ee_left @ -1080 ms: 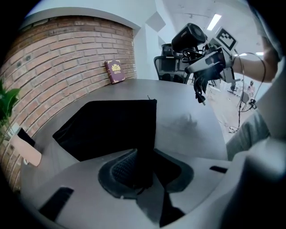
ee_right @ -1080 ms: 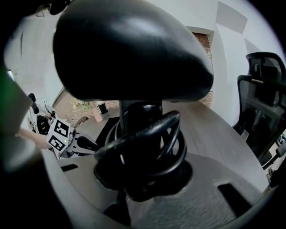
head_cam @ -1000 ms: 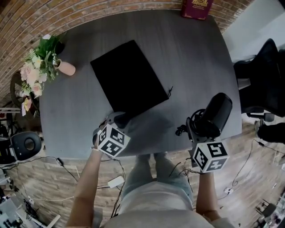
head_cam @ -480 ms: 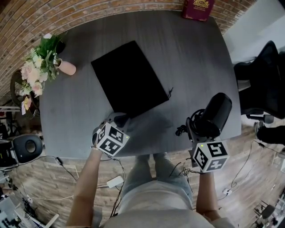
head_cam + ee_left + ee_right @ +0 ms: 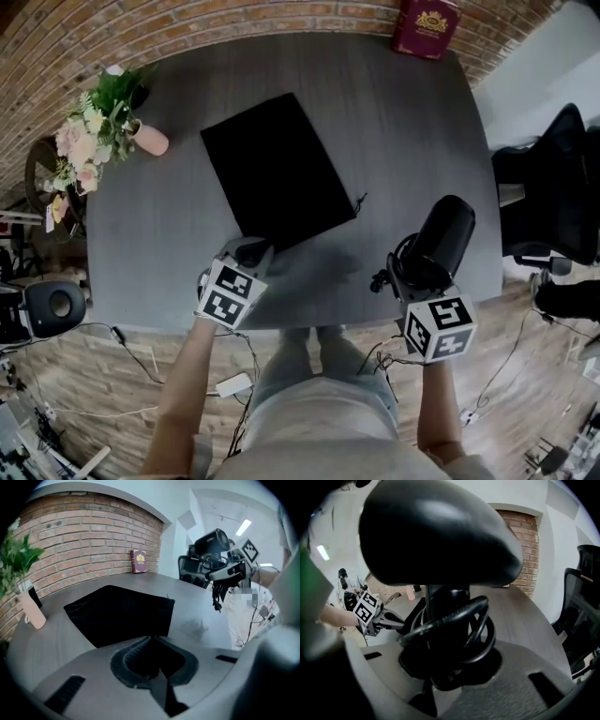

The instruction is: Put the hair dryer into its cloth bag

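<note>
Now my left gripper (image 5: 251, 249) has just been closing its jaws; they look pressed on the near corner of the bag (image 5: 277, 169), though dark cloth blurs that. My right gripper (image 5: 412, 281) pinches the dryer (image 5: 442, 232), held over the near right corner of the table (image 5: 403, 122), apart from the bag.

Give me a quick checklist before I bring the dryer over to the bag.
1. Left tool grips cloth bag: its jaws have just been closing, the bag's near corner between them: ok.
2. Right tool holds hair dryer by its handle: ok.
3. Cord all coiled on the handle: plug end hangs loose: not ok.
4. Bag mouth open: bag lies flat on the table: not ok.
</note>
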Action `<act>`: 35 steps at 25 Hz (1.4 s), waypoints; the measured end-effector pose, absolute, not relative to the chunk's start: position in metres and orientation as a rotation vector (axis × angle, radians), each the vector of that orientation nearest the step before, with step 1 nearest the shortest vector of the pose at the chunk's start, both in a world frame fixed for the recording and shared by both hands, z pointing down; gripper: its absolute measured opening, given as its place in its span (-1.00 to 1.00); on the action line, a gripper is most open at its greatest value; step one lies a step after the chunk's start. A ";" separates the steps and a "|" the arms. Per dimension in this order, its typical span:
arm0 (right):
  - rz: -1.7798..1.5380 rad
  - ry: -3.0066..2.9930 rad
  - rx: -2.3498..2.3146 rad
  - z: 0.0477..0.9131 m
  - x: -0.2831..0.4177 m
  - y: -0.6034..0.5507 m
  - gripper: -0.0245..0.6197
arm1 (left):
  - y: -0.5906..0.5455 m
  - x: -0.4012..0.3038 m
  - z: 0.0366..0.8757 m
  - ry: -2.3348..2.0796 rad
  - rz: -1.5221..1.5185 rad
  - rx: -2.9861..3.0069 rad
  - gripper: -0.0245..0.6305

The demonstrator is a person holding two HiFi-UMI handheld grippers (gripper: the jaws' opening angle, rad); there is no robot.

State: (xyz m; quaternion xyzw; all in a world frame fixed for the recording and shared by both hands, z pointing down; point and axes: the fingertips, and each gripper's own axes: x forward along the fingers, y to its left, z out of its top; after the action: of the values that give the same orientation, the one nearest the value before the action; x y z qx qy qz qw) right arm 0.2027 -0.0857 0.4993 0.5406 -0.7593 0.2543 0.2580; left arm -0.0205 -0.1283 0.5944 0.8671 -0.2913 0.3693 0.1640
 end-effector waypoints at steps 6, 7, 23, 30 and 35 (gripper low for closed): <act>0.564 -2.031 1.292 0.505 0.196 -0.081 -0.52 | -0.132 -0.018 0.575 -0.924 0.878 2.438 -0.87; 0.548 -2.031 1.267 0.505 0.194 -0.081 -0.52 | -0.133 -0.019 0.572 -0.939 0.857 2.432 -0.88; 0.340 -2.019 0.794 0.523 0.152 -0.058 -0.52 | -0.150 -0.022 0.537 -1.094 0.700 2.428 -0.88; 0.272 -1.956 0.588 0.544 0.130 -0.051 -0.52 | -0.155 -0.025 0.532 -1.083 0.658 2.440 -0.88; 0.230 -1.910 0.454 0.563 0.121 -0.044 -0.52 | -0.156 -0.023 0.528 -1.077 0.611 2.457 -0.88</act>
State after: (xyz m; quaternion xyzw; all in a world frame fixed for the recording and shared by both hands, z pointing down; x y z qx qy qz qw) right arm 0.1208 -0.0440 0.5630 0.1918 -0.8071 0.0970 0.5499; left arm -0.0229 -0.1563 0.5278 0.8760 -0.3841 0.2180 0.1938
